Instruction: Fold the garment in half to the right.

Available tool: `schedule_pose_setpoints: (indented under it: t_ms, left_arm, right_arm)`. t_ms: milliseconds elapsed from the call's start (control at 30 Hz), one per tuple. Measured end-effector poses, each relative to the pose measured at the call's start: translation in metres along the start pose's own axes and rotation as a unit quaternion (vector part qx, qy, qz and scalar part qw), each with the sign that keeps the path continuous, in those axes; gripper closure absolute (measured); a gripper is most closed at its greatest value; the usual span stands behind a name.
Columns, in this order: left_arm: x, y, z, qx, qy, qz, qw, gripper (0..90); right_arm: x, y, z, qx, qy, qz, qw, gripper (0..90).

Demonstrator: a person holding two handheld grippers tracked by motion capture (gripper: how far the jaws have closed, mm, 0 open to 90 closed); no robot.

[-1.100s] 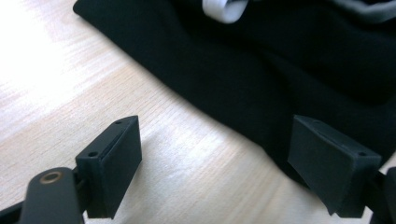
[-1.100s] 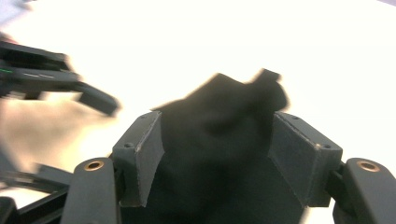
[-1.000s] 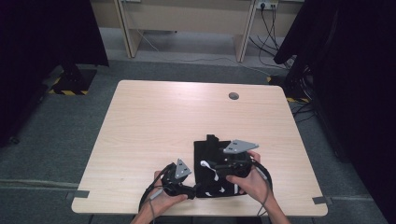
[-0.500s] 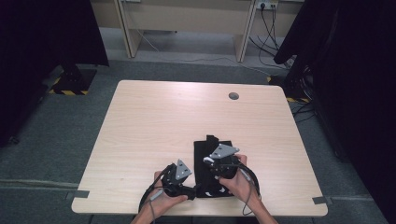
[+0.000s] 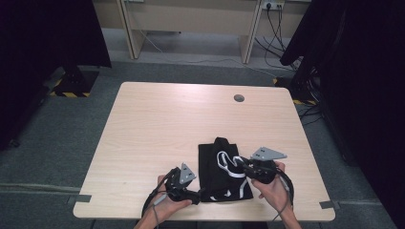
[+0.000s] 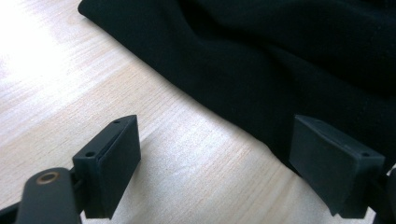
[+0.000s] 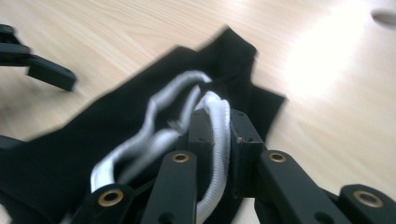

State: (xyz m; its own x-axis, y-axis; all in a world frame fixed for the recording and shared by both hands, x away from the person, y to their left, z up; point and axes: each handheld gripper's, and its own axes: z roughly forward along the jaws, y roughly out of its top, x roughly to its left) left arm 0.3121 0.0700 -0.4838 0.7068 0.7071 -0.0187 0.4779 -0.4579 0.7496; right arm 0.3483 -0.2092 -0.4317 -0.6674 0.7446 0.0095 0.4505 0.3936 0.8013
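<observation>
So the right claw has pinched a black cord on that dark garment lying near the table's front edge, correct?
Not quite: the cord is white, not black. The right gripper view shows the right claw closed on it, its jaws having just been closing. The rest holds: the garment is dark and lies near the table's front edge.

No legible text, label, brand, number or sign on any surface in the three views.
</observation>
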Motion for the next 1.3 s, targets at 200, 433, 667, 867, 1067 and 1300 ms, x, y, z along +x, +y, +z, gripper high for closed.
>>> schedule_pose_setpoints:
  t_ms: [200, 433, 667, 867, 1067, 1300]
  left_arm:
    - [0.0, 0.0, 0.0, 0.0, 0.0, 0.0, 1.0, 15.8]
    - [0.0, 0.0, 0.0, 0.0, -0.003, -0.001, 1.0, 15.8]
    - [0.003, -0.003, -0.004, -0.003, -0.01, -0.006, 0.9999, 15.6]
    - [0.009, -0.01, -0.015, -0.008, -0.001, -0.015, 0.9999, 15.5]
    - [0.022, -0.02, -0.03, -0.002, 0.018, -0.026, 0.9995, 15.3]
    - [0.039, -0.037, -0.043, 0.004, 0.044, -0.045, 0.998, 15.0]
  right_arm:
    - [-0.018, -0.027, 0.003, 0.023, -0.01, 0.041, 0.9989, 70.7]
    - [-0.021, -0.031, -0.002, 0.036, -0.014, 0.054, 0.9978, 54.8]
    - [-0.015, -0.02, -0.025, 0.008, -0.018, 0.033, 0.9992, 52.9]
    - [0.005, -0.015, -0.03, 0.005, 0.006, 0.002, 1.0, 51.2]
    - [0.037, -0.007, -0.013, 0.017, 0.047, -0.025, 0.9984, 47.6]
    - [0.067, 0.001, 0.004, 0.031, 0.082, -0.048, 0.995, 47.0]
